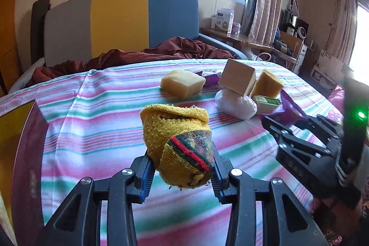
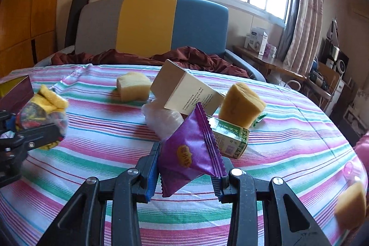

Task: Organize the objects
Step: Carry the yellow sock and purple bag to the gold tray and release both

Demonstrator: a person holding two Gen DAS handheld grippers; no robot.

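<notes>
Sock (image 1: 177, 142), yellow with a red-green striped band, rolled up, is clamped between the left gripper (image 1: 182, 173) fingers and held clear above the striped bedsheet (image 1: 92, 112). Right gripper (image 2: 188, 173) is closed on a purple snack packet (image 2: 191, 153), also lifted off the sheet. Maroon box (image 1: 25, 153) with a yellow interior sits at the left edge, just beside the sock; likely the drop target, but that's my guess.

Risks:
- Sock is soft and pinched only at its lower half, so the top roll could unfurl or slide out on a fast swing.
- Packet is slick foil, held by one side and tilted; it could rotate or slip if grip eases.
- Both grippers are near each other, so a collision is possible if they head to the same box together.
- Remaining pile is unstable: beige carton (image 2: 184, 93) leans on a white plastic-wrapped bundle (image 2: 161, 119), and a bump would topple it.

Count:
- 1 sock
- 1 purple packet in hand, possibly another behind the carton, can't confirm
- 3 yellow sponges: (image 2: 133, 87), (image 2: 241, 103), and one at the right edge (image 2: 350, 206)
- 1 beige carton
- 1 white bundle
- 1 small green box (image 2: 230, 137)
</notes>
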